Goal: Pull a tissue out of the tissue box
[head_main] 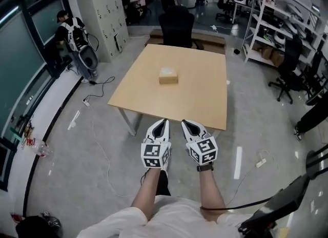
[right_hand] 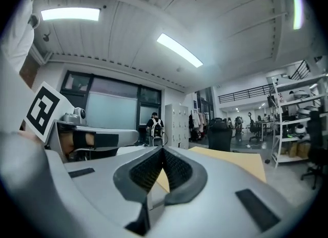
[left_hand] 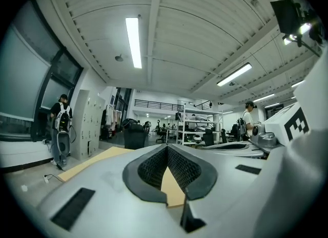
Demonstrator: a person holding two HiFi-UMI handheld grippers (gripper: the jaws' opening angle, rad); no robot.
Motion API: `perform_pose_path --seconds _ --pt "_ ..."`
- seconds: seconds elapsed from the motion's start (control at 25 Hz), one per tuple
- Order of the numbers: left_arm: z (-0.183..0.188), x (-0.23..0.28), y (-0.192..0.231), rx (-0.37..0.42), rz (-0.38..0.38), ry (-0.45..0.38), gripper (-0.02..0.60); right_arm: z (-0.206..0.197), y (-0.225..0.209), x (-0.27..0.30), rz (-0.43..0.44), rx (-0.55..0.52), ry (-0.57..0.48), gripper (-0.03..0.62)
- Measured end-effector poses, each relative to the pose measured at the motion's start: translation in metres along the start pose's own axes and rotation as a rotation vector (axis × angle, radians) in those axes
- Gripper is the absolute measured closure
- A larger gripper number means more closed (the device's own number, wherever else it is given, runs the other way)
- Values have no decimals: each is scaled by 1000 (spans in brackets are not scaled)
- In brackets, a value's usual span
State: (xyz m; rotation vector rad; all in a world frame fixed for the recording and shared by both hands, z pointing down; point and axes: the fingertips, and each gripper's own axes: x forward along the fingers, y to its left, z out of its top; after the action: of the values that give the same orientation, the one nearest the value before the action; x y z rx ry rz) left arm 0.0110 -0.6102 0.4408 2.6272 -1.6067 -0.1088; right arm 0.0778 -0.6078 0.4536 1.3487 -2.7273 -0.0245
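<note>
Two closed, empty tools: left tool (head_main: 163, 122), right tool (head_main: 184, 123), near table (head_main: 197, 91).

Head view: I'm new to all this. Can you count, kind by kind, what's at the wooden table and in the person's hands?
Light wooden rectangular table: 1
Tan rectangular tissue box on the table: 1
Black office chair at the table's far end: 1
White hand-held grippers with marker cubes: 2 (left gripper, right gripper)
Total: 5
</note>
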Motion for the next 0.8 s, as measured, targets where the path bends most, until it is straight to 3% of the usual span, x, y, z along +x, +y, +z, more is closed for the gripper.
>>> perform_pose_path --seconds 0.24,0.6,0.8 --pt "-13 108 27 -28 -67 -4 581 -10 -86 60 -82 2 16 594" --pt "40 261 143 -7 -132 -42 581 48 -166 231 -152 -76 -40 594" --pt "25 318 189 -35 -134 -22 581 40 -199 289 -193 -64 -37 594"
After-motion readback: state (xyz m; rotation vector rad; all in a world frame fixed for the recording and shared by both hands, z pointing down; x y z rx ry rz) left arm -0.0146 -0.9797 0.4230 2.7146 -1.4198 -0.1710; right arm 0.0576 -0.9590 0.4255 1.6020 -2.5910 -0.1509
